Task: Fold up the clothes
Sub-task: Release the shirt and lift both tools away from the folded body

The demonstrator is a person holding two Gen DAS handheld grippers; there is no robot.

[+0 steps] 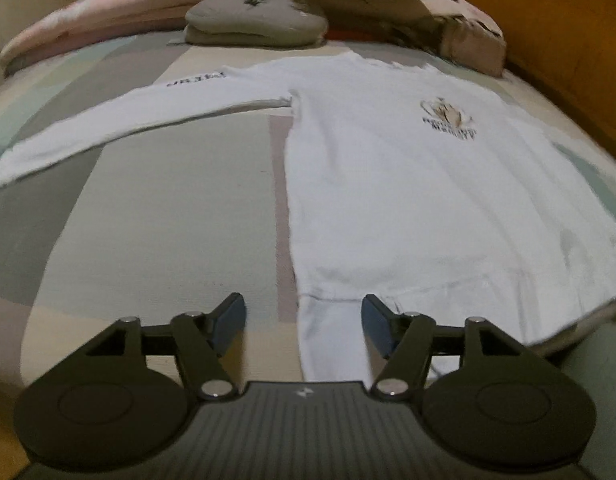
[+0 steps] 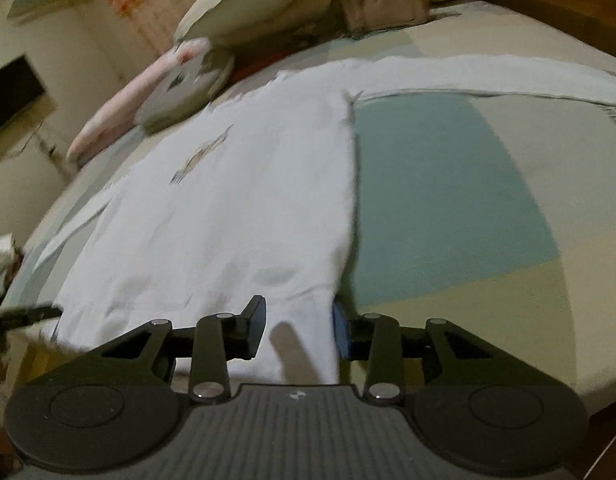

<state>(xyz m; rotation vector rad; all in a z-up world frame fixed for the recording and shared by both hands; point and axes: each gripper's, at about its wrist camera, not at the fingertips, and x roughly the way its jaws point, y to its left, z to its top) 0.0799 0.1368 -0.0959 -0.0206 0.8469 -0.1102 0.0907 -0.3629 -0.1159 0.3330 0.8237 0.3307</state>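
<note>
Right now the bed (image 1: 167,208), with its patchwork cover, carries everything: pillows (image 1: 255,20) are heaped at the far end, and a white long-sleeved shirt (image 1: 408,200) lies flat and face up across the middle, both sleeves stretched out to the sides. Its bottom hem lies at the near edge of the bed, right under me. My left tongs (image 1: 303,320) stand released, pads apart, with the hem's left corner lying between them but not pinched. My right tongs (image 2: 297,330) are likewise released, a narrower gap, straddling the hem's right corner without pressing it. I judge the fold has not begun, and the risk sits in these two corners. If I clench too shallow I may catch only the top layer, so front and back separate on the lift. If one side bites before the other, the hem will skew and the crease run crooked. The overhanging hem could also slide off the edge.
</note>
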